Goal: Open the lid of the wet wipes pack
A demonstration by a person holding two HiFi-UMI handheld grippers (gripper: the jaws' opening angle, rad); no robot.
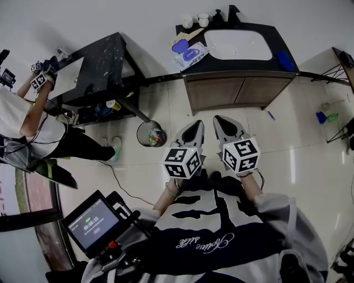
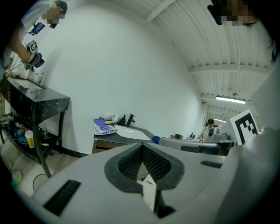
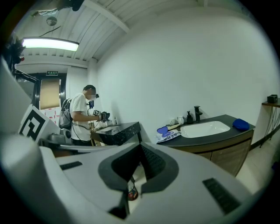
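The wet wipes pack (image 1: 192,54) lies on the left end of the dark vanity counter (image 1: 287,33), white with purple print. A blue round lid (image 1: 180,46) shows at its far-left end and looks flipped up. The pack is also small and distant in the left gripper view (image 2: 104,128) and the right gripper view (image 3: 169,136). My left gripper (image 1: 197,125) and right gripper (image 1: 219,120) are held side by side close to my body, well short of the counter and pointing toward it. Both pairs of jaws (image 2: 142,147) (image 3: 140,147) meet at the tips with nothing between them.
A white sink basin (image 1: 238,44), a black faucet (image 1: 233,13) and a blue cloth (image 1: 286,59) share the counter over a wooden cabinet (image 1: 238,91). A waste bin (image 1: 150,134) stands on the floor. At the left are a black table (image 1: 102,58) and another person (image 1: 33,119).
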